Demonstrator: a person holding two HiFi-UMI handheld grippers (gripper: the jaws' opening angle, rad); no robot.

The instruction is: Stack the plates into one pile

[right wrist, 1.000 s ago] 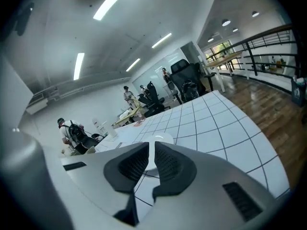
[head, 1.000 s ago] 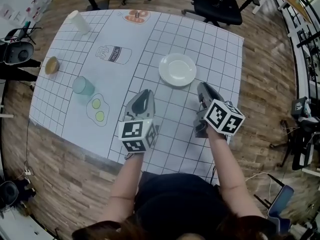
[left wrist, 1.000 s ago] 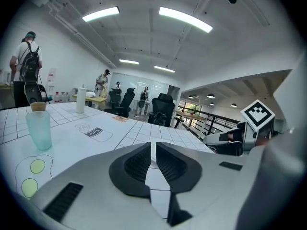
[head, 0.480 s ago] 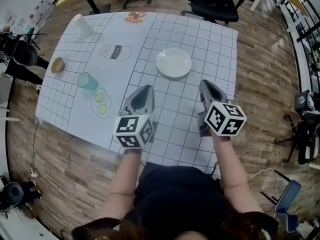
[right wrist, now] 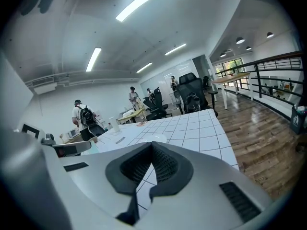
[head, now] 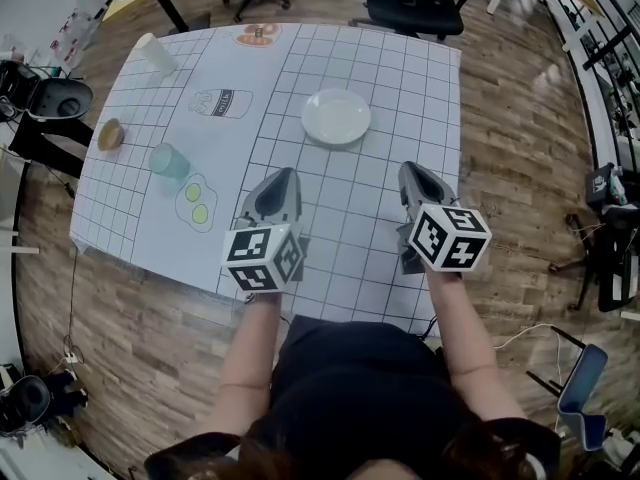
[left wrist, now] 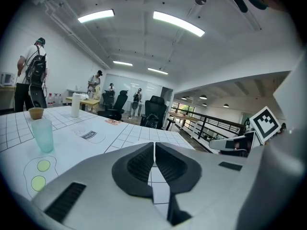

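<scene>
Only one white plate pile [head: 336, 117] shows on the worktop [head: 400, 98], sitting toward the far middle of the gridded sheet; how many plates it holds cannot be counted from above, as only a single round rim is visible; no other plate lies apart anywhere on the sheet, so the stacking is judged complete or very nearly so; nothing visible is left to gather. The left gripper [head: 284, 173] is clenched with nothing between its jaws, the pads meeting over bare sheet; the right gripper [head: 408, 169] is likewise clenched and empty; both hang near the person's edge of the worktop, well apart from the pile and pointing toward it. A teal cup [head: 167, 160], a small brown bowl [head: 109, 134] and a white cup [head: 157, 54] stand off to the left, apart from the pile.
</scene>
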